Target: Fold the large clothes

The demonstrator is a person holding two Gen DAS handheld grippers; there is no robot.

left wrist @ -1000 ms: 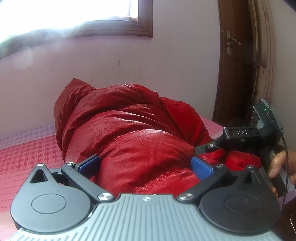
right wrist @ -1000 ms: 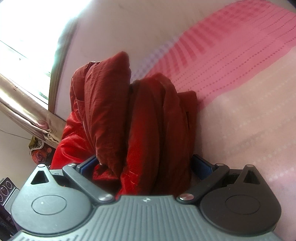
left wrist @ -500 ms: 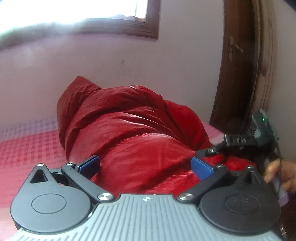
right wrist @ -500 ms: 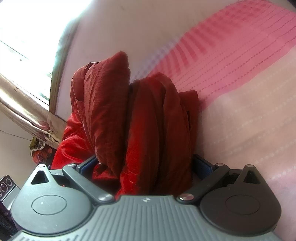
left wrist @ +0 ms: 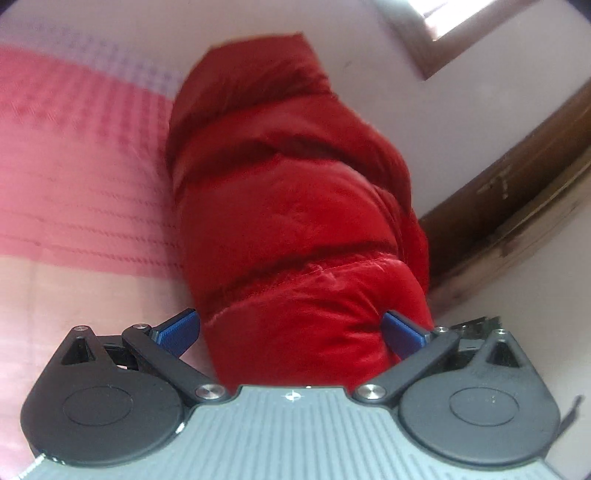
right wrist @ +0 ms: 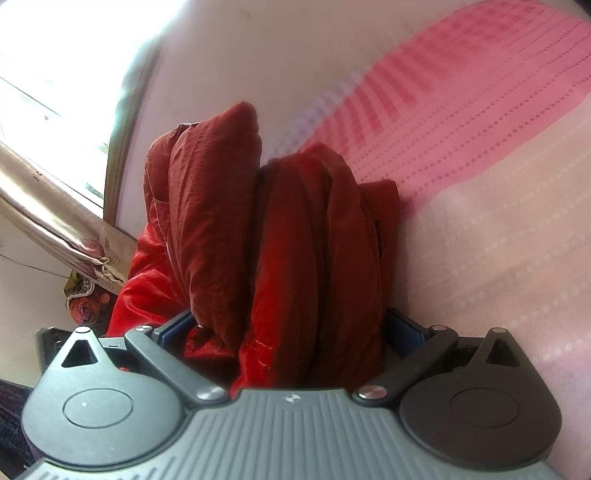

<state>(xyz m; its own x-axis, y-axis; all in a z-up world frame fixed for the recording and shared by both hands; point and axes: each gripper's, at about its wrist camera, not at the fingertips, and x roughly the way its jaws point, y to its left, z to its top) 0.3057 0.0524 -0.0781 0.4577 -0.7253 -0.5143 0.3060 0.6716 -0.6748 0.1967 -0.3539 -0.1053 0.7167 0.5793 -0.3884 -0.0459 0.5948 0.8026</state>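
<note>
A bulky red puffer jacket (left wrist: pixel 295 206) lies bundled on a pink patterned bed sheet (left wrist: pixel 81 177). My left gripper (left wrist: pixel 291 332) has its blue pads wide apart, with a thick roll of the jacket filling the space between them. The right wrist view shows the same jacket (right wrist: pixel 295 240) as upright folds. My right gripper (right wrist: pixel 291 328) also has its pads wide apart with several folds packed between them. Whether either gripper squeezes the fabric or only straddles it does not show.
A pale wall (left wrist: pixel 388 96), a brown wooden door frame (left wrist: pixel 517 206) and a window corner (left wrist: pixel 443 33) stand behind the jacket. In the right wrist view a bright window with a tied curtain (right wrist: pixel 55 206) is at the left and the sheet (right wrist: pixel 498 221) spreads to the right.
The left wrist view has rolled sharply: the bed is now at the left and the door at the right, and the other gripper has left that view. The right gripper barely moved.
</note>
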